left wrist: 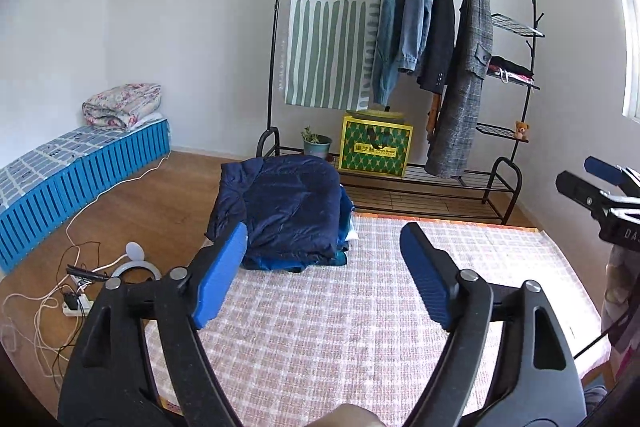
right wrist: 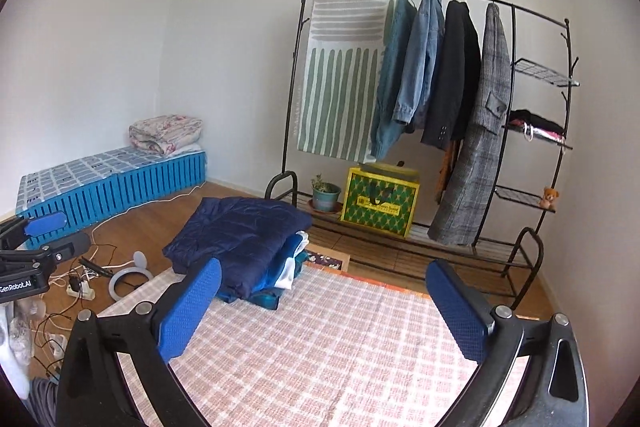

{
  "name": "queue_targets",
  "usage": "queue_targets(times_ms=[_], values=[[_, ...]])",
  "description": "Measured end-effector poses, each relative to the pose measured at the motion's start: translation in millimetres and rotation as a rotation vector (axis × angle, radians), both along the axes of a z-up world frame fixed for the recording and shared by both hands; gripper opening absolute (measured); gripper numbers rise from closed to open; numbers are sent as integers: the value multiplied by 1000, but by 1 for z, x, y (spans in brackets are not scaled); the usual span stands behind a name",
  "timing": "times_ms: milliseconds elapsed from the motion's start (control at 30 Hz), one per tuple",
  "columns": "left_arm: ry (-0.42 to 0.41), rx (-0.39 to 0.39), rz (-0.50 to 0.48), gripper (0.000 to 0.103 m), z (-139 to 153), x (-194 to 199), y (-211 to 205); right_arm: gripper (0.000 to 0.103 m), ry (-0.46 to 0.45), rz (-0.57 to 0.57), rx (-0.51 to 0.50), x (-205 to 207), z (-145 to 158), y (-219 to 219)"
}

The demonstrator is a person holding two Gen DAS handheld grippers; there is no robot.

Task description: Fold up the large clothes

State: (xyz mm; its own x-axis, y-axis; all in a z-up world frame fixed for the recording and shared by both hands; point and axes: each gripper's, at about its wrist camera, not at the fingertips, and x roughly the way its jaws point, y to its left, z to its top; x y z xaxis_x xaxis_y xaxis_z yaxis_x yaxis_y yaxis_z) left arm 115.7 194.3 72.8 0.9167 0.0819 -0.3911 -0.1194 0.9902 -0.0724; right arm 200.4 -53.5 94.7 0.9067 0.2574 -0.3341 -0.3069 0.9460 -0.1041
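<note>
L gripper (left wrist: 324, 259): jaws spread wide, nothing between the blue pads (left wrist: 218, 277), held level and pointing fwd. R gripper (right wrist: 324, 301): jaws also wide apart, nothing gripped, blue pads (right wrist: 460, 311) angled outward, same fwd aim. Each shows at the edge of the other's view, side by side, well apart.

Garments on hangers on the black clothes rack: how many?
4, left to right: teal denim jacket, lighter blue denim jacket, black blazer, grey plaid long coat. The orange fabric behind the blazer may be another.
</note>
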Motion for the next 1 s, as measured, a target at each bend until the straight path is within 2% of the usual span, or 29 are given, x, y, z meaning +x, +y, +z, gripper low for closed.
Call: queue_targets(times_ms=[67,267,467,833,1000], values=[[10,14,13,95,-9,8,-4,103,6,-9,9,4,-14,-3],[20,19,98,103,-40,23,-11,103,38,11,57,16,-55,-7],[17,30,168,103,-66,33,-8,103,59,42,24,28,-87,1],[35,76,132,103,-93,47,-22,103,102,29,82,37,-108,-13],[68,80,118,103,-103,54,-22,103,103,18,59,39,-112,-11]])
